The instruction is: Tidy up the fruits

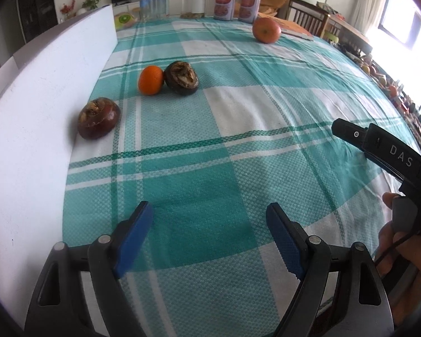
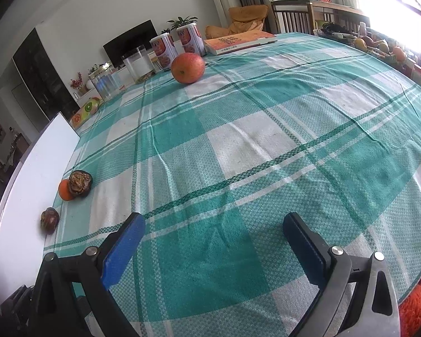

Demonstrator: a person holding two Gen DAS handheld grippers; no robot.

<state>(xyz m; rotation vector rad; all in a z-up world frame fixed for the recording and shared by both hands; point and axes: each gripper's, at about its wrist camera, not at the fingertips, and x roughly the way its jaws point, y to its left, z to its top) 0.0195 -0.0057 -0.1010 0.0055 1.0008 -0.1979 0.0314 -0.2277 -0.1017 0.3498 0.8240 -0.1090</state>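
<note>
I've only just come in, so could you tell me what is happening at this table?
A person holds a gripper in each hand over a green checked tablecloth. The left gripper and the right gripper are both open and empty. Nothing has been picked up yet: a small orange touches a dark brown fruit, another brown fruit lies by the white board, and a big orange sits further off.

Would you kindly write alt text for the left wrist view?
The open left gripper hovers empty over a green checked tablecloth. Ahead lie two dark brown fruits, a small orange touching one, and a larger orange farther back.
</note>
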